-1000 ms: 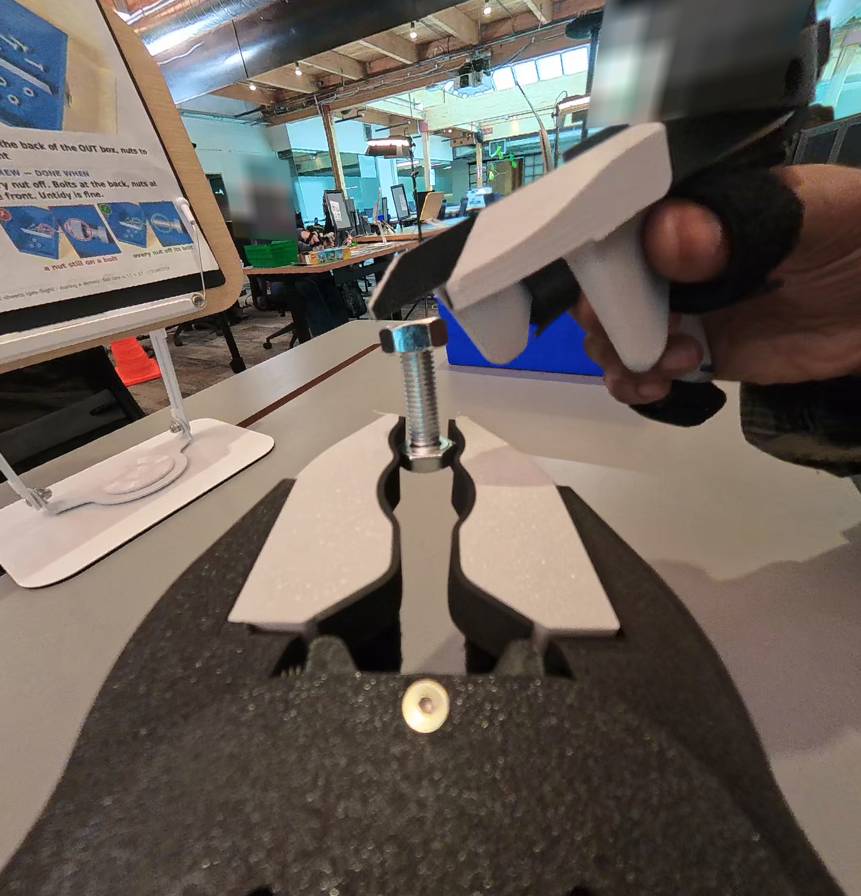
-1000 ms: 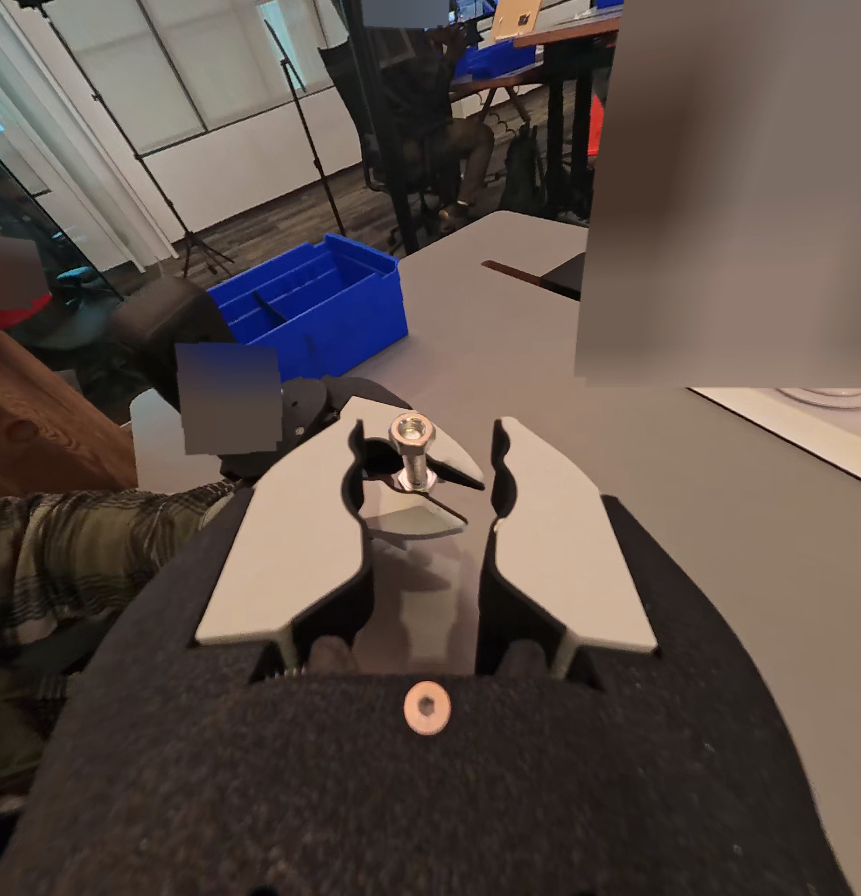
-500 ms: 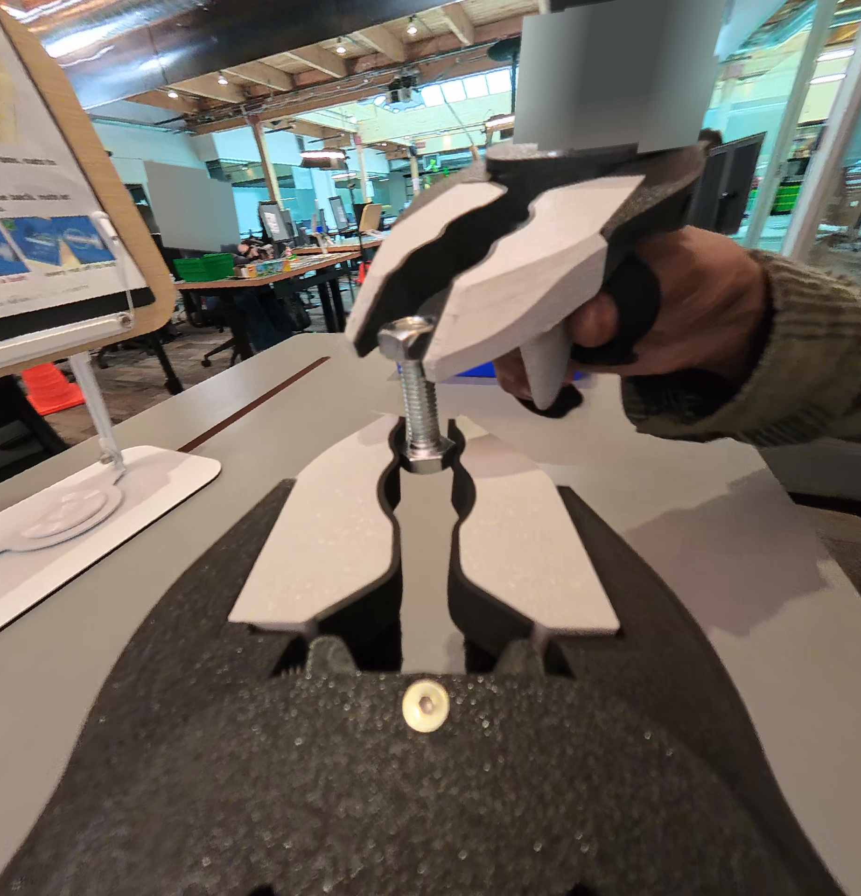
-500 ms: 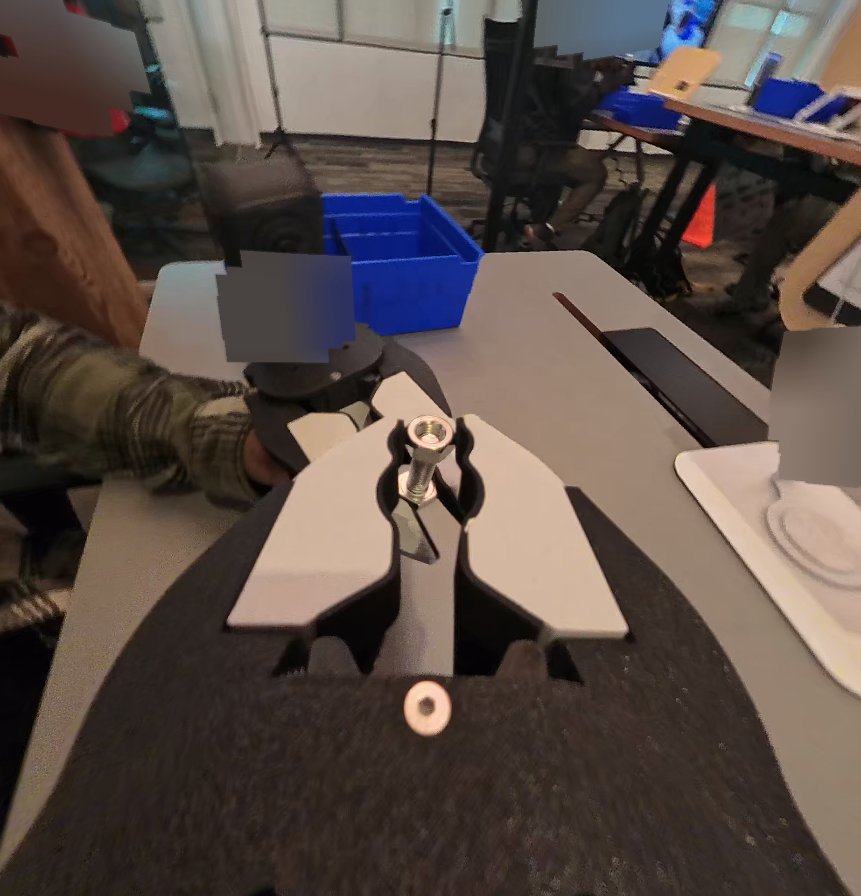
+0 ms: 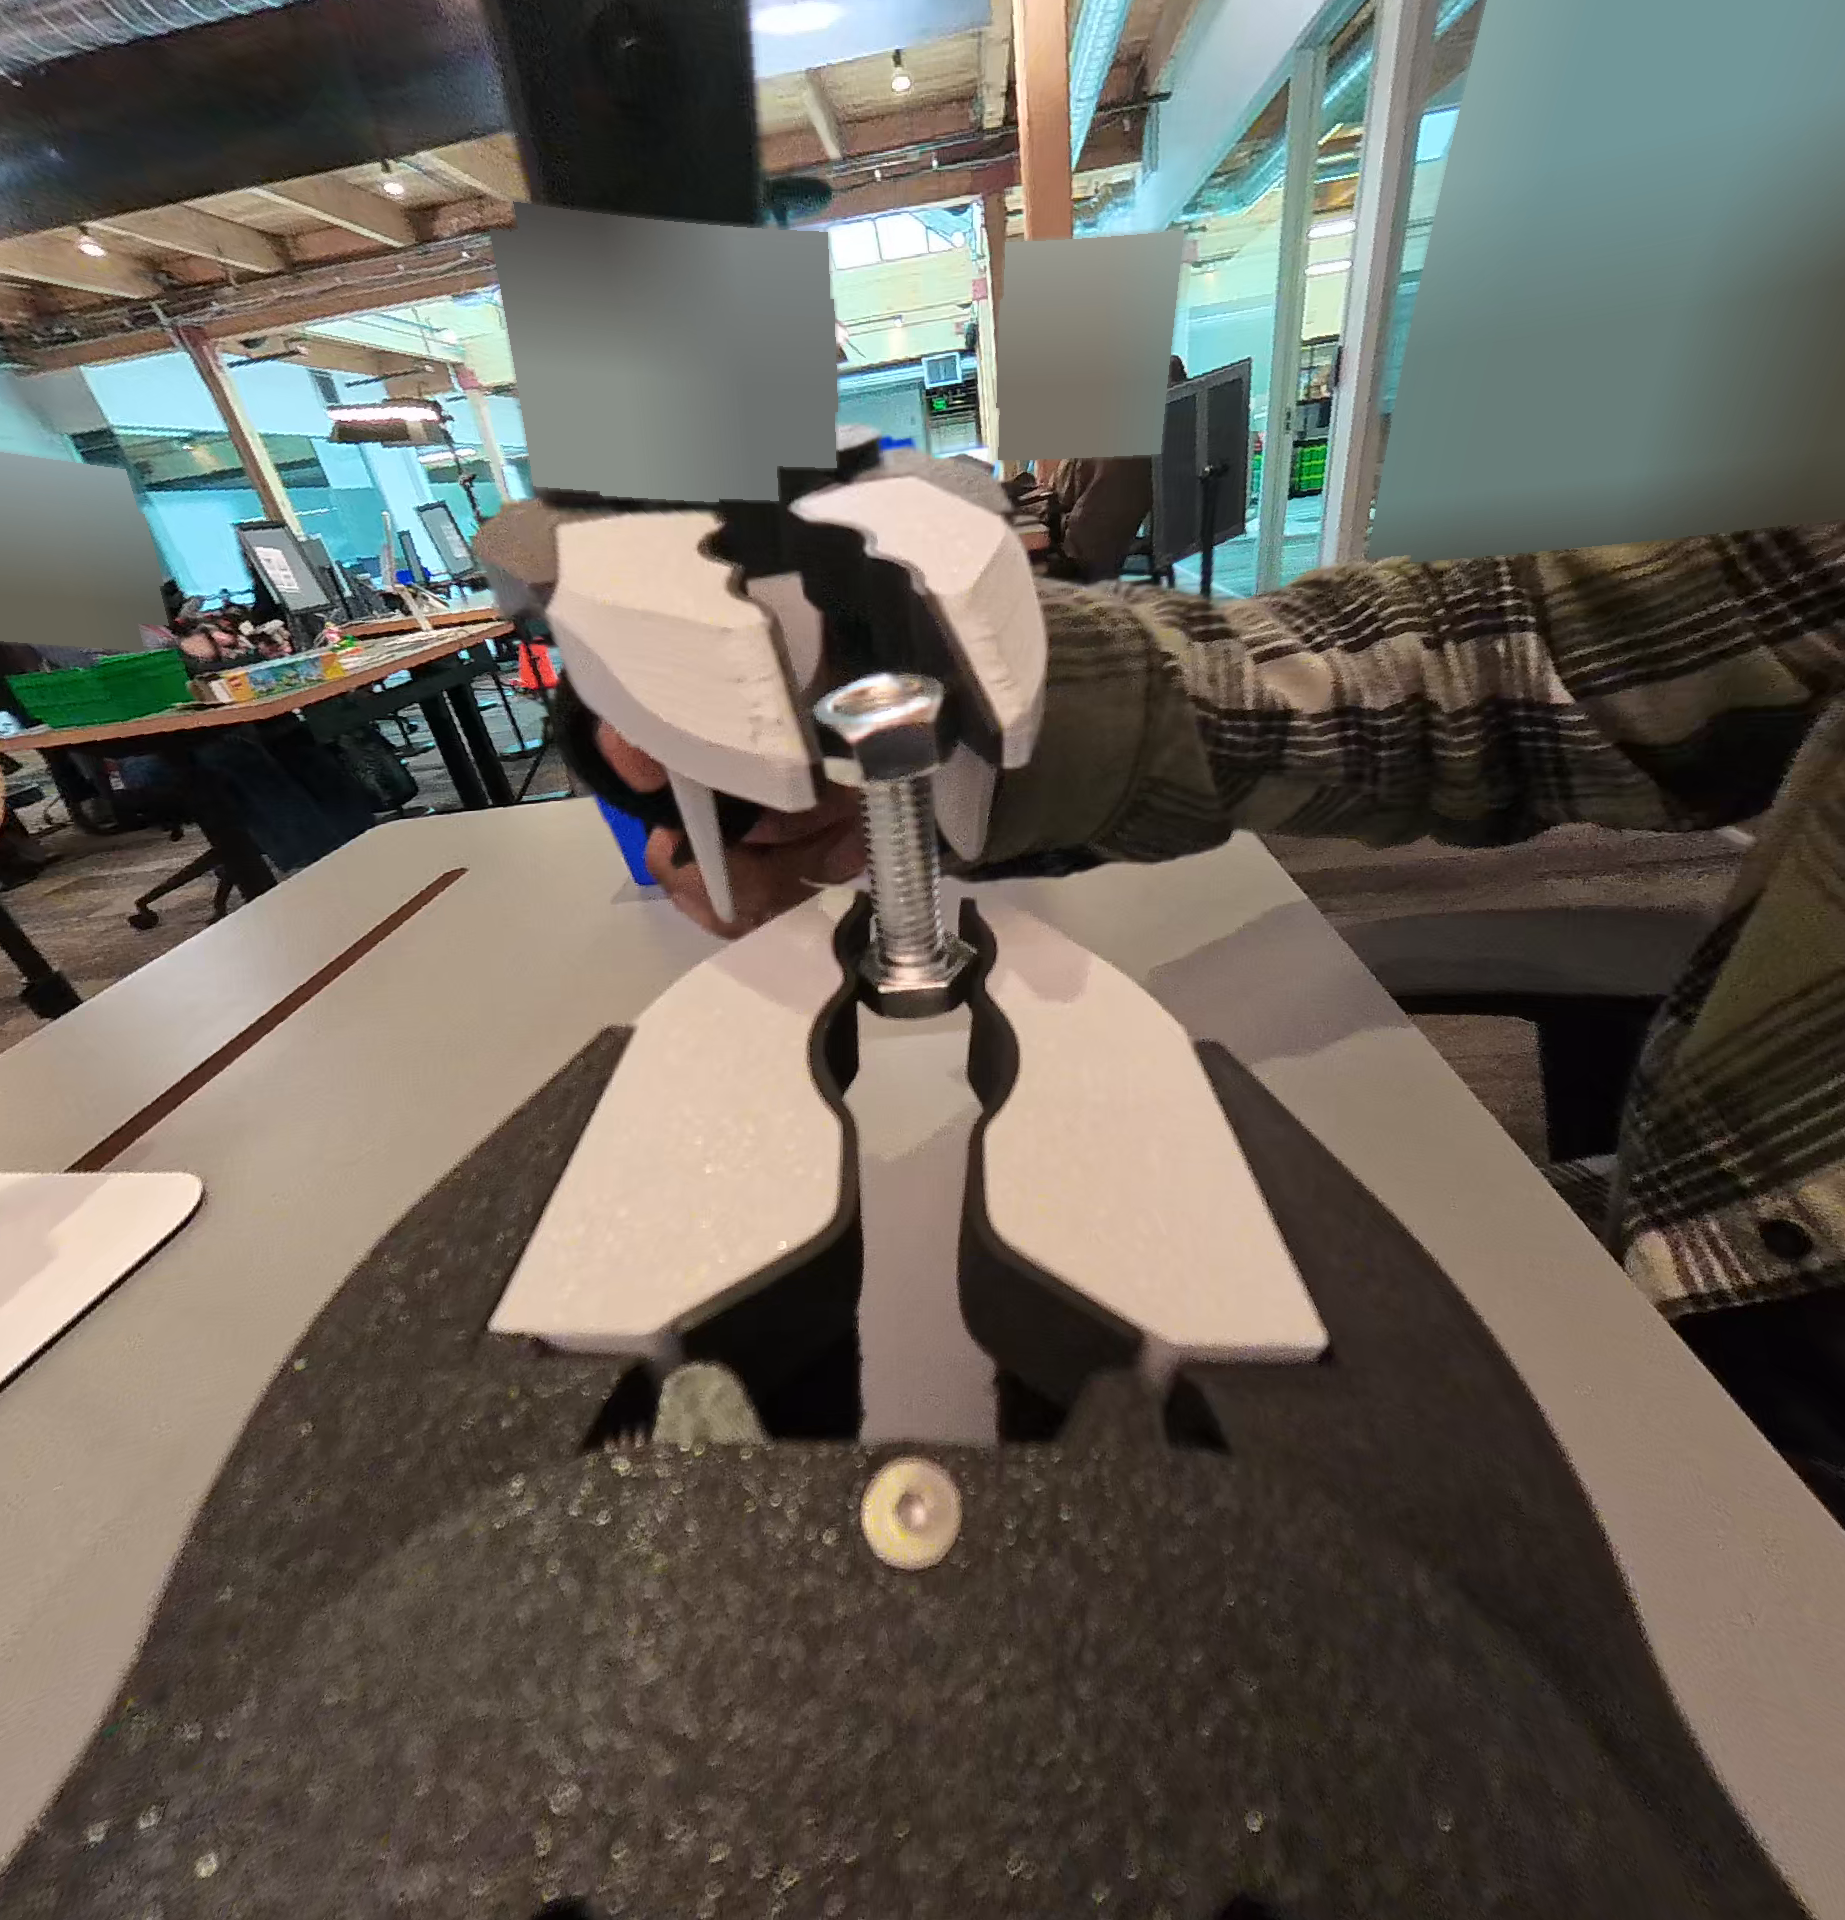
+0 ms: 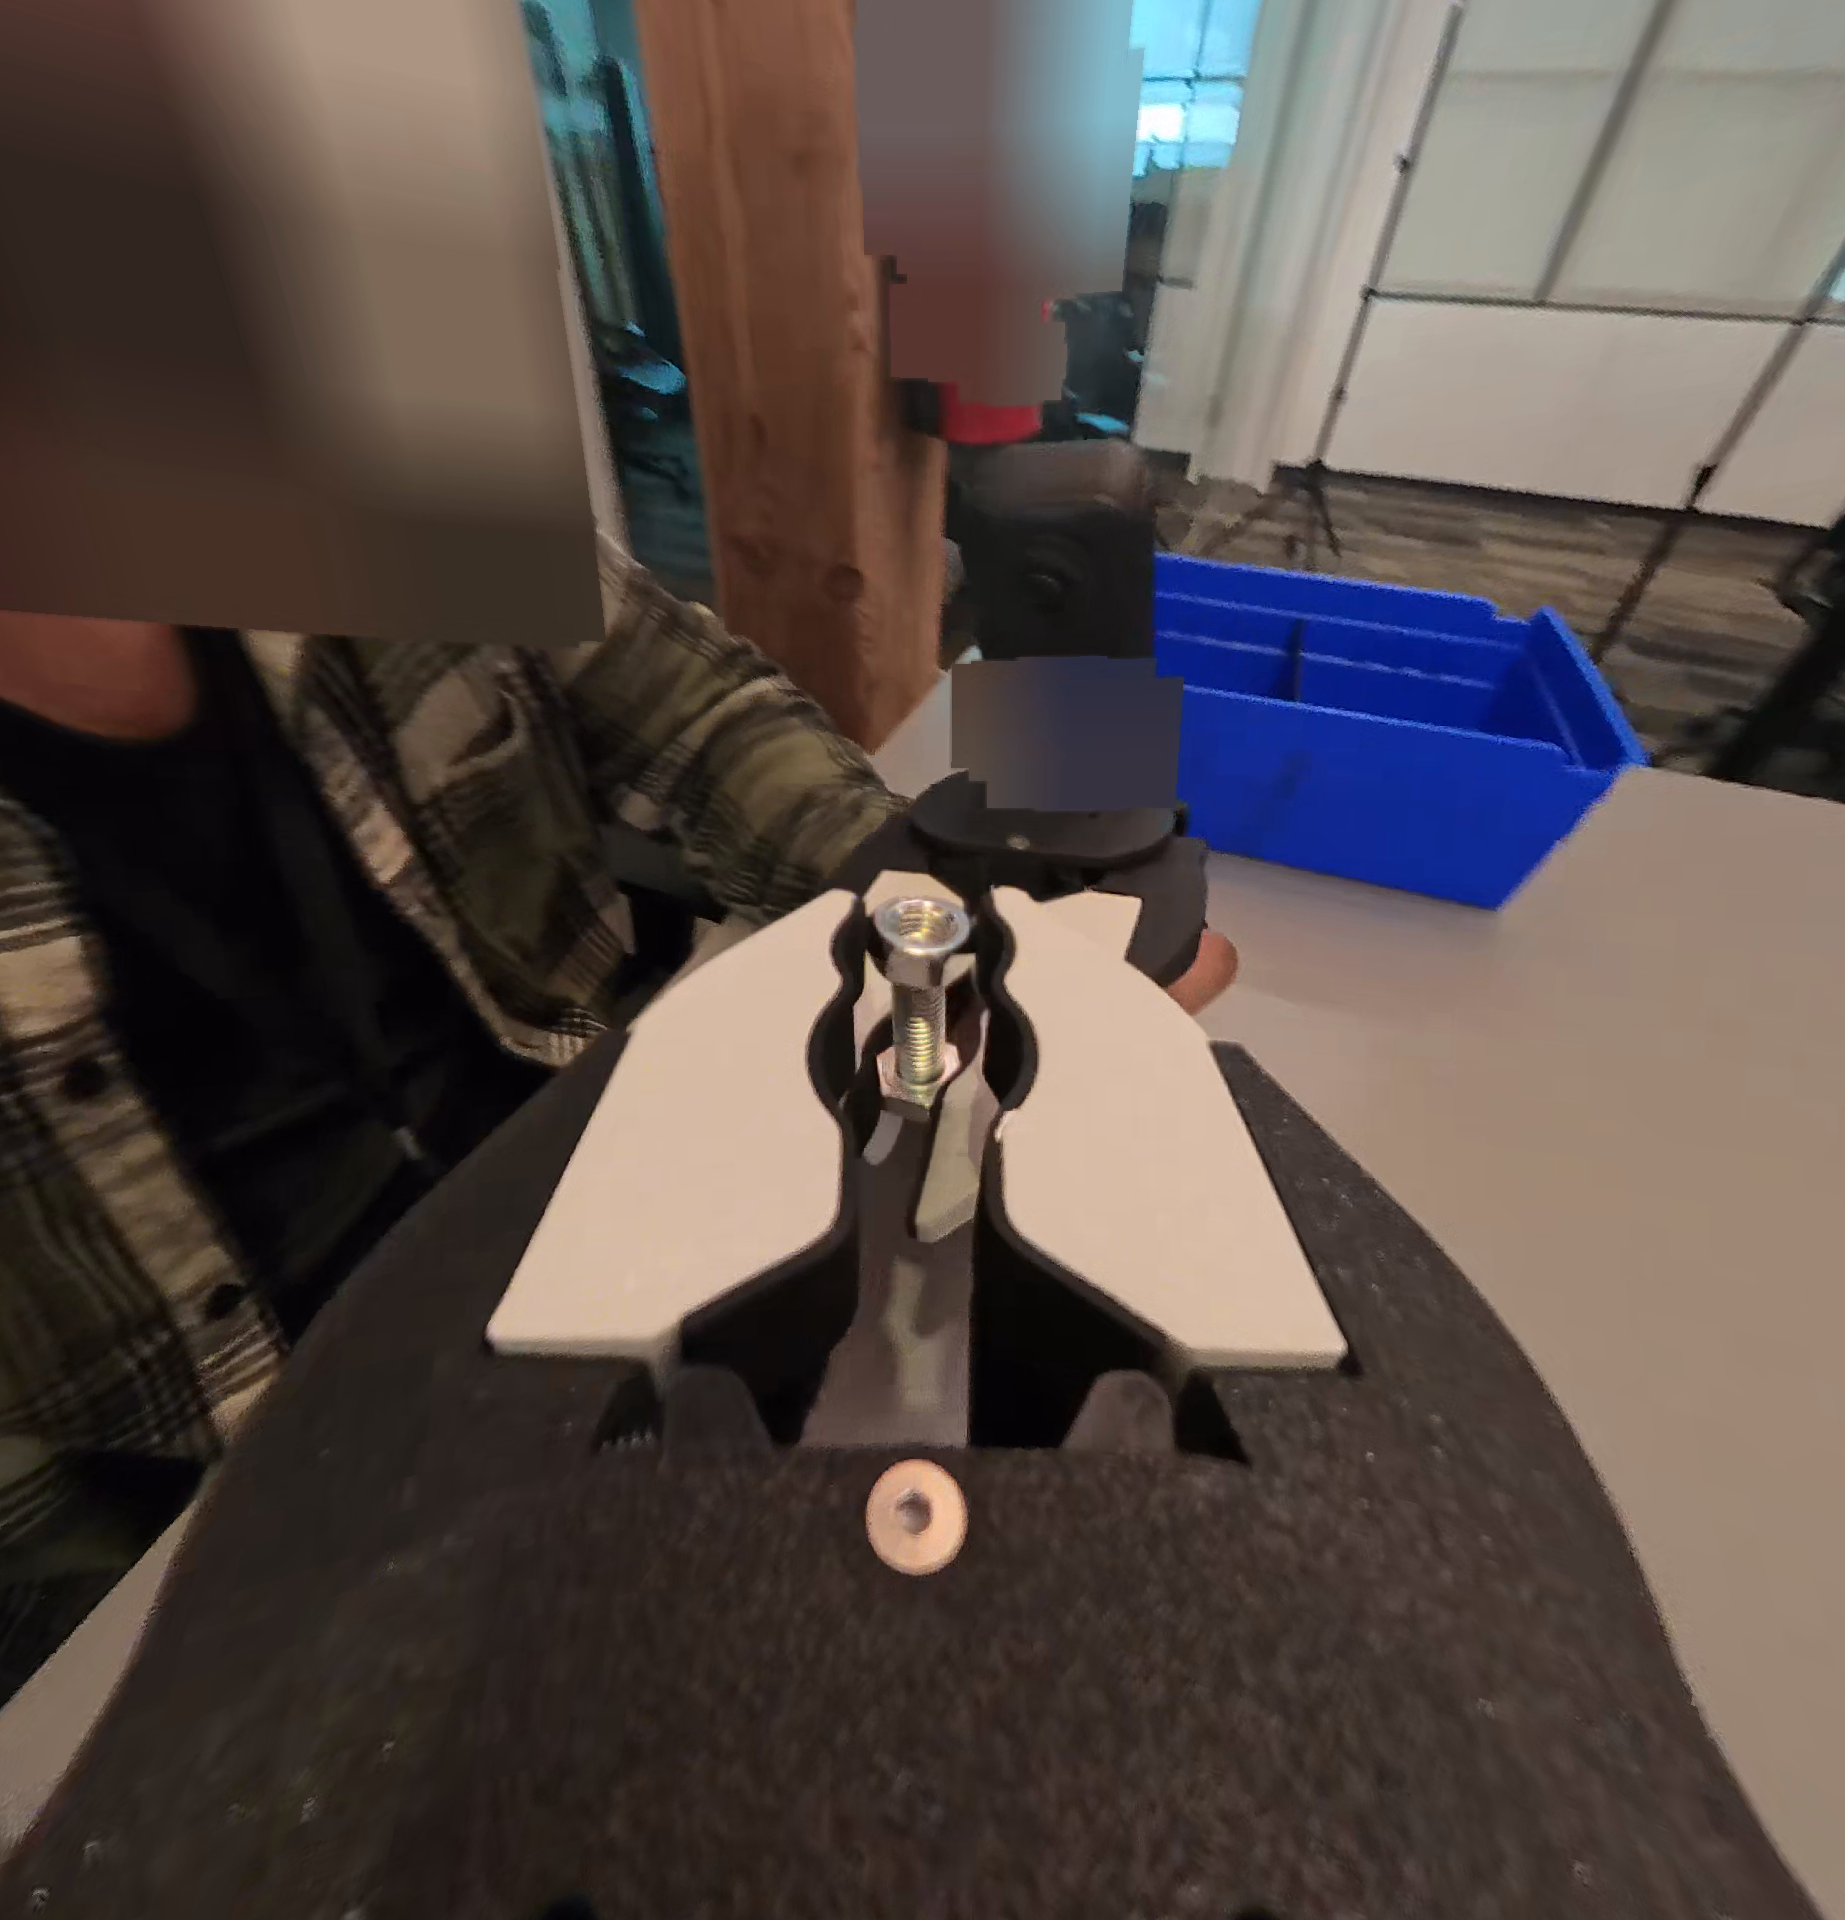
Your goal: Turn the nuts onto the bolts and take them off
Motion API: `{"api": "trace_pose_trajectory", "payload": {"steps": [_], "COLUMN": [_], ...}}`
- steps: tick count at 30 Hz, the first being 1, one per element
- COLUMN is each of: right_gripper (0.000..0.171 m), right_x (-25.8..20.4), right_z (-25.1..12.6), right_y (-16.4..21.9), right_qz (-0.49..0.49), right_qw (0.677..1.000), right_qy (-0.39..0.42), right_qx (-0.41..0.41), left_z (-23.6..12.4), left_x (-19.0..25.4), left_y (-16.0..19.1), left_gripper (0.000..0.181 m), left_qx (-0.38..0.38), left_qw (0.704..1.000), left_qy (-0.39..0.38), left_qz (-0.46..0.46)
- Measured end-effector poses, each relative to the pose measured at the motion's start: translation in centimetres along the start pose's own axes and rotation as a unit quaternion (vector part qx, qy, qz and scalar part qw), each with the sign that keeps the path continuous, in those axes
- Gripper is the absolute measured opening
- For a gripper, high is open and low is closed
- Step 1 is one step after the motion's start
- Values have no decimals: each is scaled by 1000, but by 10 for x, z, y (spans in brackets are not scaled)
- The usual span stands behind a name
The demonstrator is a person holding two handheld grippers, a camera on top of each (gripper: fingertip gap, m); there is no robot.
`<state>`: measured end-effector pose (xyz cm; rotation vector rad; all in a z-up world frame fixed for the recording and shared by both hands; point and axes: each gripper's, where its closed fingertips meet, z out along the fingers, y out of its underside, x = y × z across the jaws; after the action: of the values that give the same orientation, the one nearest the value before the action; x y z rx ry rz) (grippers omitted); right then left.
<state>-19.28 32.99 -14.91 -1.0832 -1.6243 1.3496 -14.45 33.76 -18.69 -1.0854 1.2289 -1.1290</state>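
Left wrist view: the left tool (image 5: 913, 971) is pinched tight on the nut (image 5: 913, 982), fingers nearly together, and the bolt (image 5: 897, 831) stands upright out of it, head on top, above the grey surface (image 5: 398, 997). The right tool (image 5: 876, 727) comes in from above, its white fingers (image 5: 679, 665) clamped around the bolt head. From the right wrist view, that right tool (image 6: 918, 940) grips the bolt head (image 6: 918, 927) at its tips, threads running down to the nut (image 6: 913, 1081). A blue bin (image 6: 1417, 748) sits by the surface's far edge, well apart. A plaid sleeve (image 5: 1417, 686) reaches across.
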Motion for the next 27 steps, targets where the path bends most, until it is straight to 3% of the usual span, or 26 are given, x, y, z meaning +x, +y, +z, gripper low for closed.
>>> {"api": "trace_pose_trajectory", "payload": {"steps": [10,27], "right_gripper": [19,25], "right_x": [-9,15], "right_z": [-2,-13], "right_y": [5,24], "right_qz": [-31,0], "right_qw": [994,998], "right_qy": [-89,4], "right_qx": [54,58], "left_z": [6,5], "left_x": [6,-19], "left_y": [7,34], "left_gripper": [16,16], "left_qx": [-25,-108], "left_qw": [1000,991], "left_qy": [10,-74], "left_qz": [8,4]}}
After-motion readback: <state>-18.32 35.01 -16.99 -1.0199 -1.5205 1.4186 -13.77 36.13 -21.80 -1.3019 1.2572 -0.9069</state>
